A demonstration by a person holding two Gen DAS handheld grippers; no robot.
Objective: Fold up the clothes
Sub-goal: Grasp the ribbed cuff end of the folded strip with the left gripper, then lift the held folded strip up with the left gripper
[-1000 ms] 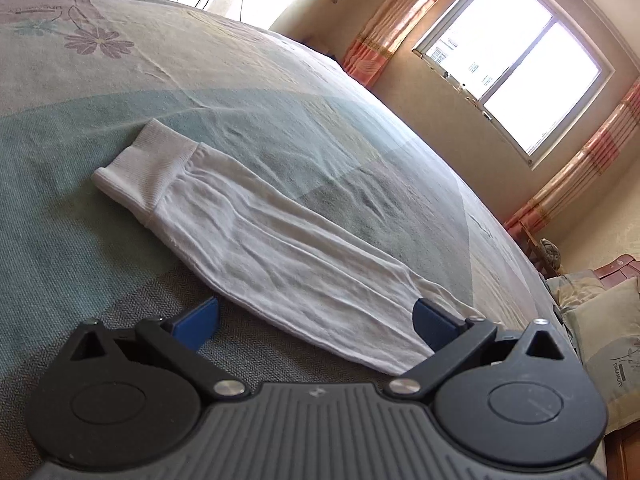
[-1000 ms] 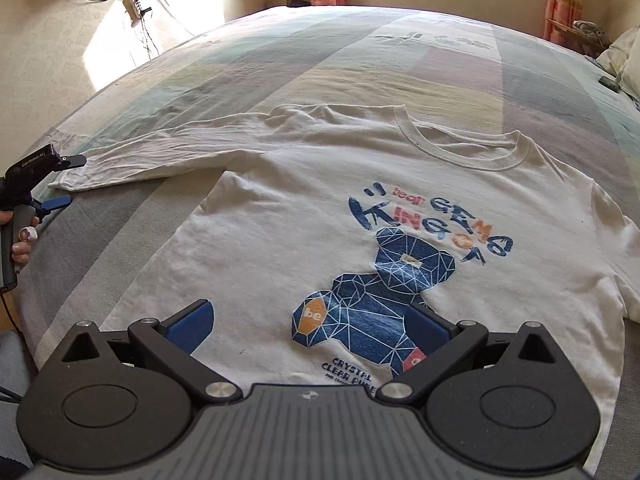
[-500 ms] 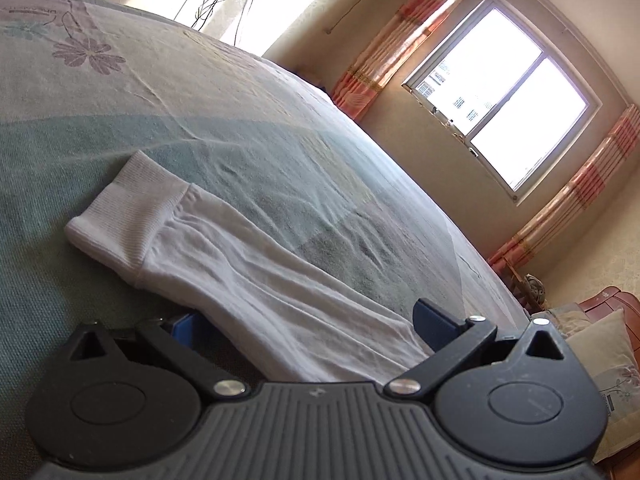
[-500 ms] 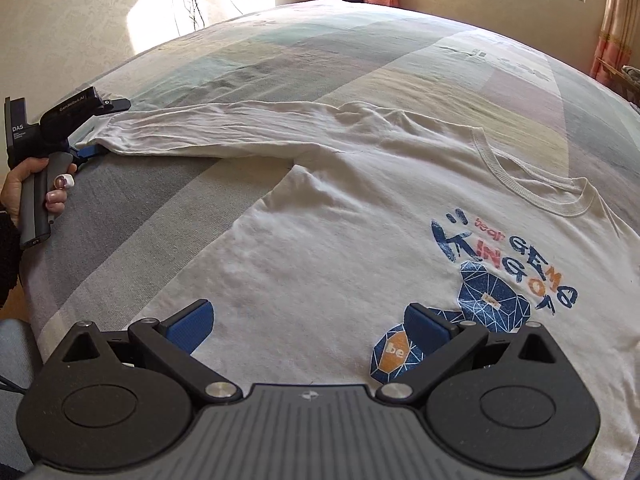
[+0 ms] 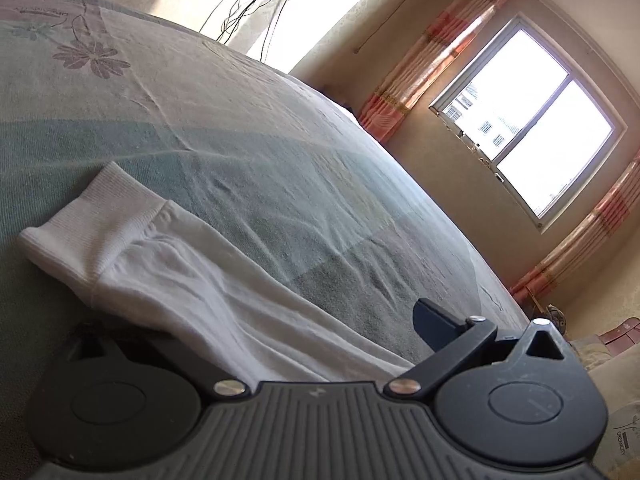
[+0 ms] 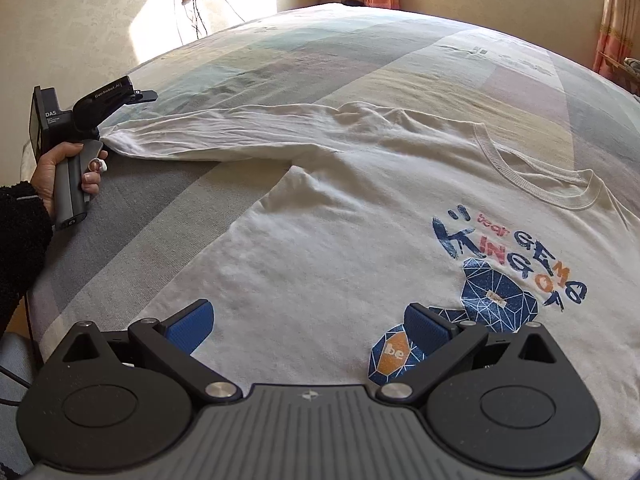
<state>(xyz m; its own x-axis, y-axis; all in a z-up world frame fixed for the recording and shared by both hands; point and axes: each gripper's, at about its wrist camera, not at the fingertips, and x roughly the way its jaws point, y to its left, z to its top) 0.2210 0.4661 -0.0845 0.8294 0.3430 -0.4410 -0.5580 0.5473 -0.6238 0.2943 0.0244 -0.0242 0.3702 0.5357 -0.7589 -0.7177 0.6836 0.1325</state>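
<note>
A: Biggest first: where is the shirt (image 6: 340, 240)?

B: Spread flat, print side up, across the bed (image 6: 360, 52), filling the right wrist view from about 9 o'clock to 3 o'clock. I'd judge it is laid out like this so each sleeve can be folded inward over the body.

A: And the long sleeve (image 5: 192, 280)?

B: It reaches toward 10 o'clock, ribbed cuff (image 5: 92, 224) at the far end. The left hand-held gripper (image 6: 106, 128) sits right at that end; in its own view the fabric runs between its fingers, which stand wide apart, one buried under the cloth. Probably about to pinch.

A: The right hand-held gripper (image 6: 308, 326)?

B: Low at 6 o'clock above the shirt's lower body, blue pads spread wide, holding nothing. Likely waiting to pin or take the hem.

A: The surface?

B: A soft patchwork cover in pale green, grey and pink, lightly wrinkled; cloth may drag on it.

A: The room?

B: A bright window (image 5: 528, 136) at 2 o'clock in the left view, with striped orange curtains (image 5: 424, 60) beside it.
</note>
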